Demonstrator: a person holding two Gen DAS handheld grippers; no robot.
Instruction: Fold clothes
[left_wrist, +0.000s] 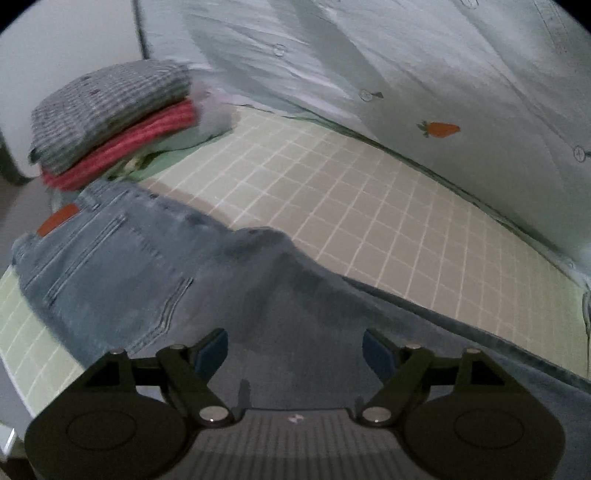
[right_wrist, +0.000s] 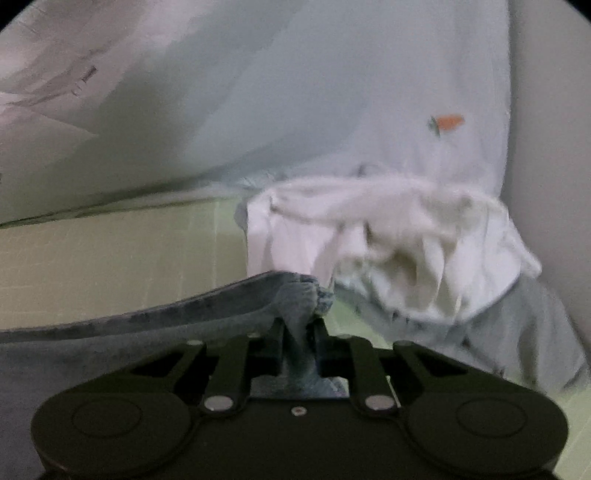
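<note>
Left view: my left gripper (left_wrist: 294, 349) stands spread over the jeans (left_wrist: 155, 266), which lie under and ahead of it. Right view: my right gripper (right_wrist: 298, 326) pinches a bunched hem; heavy, limp denim, best held at corners

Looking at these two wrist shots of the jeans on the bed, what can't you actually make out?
- Left wrist view: garments under the striped top and red one in the folded stack, hidden and motion-blurred.
- Left wrist view: jeans lower end, behind the left tool.
- Right wrist view: white clothes pile, too blurred to identify.
</note>
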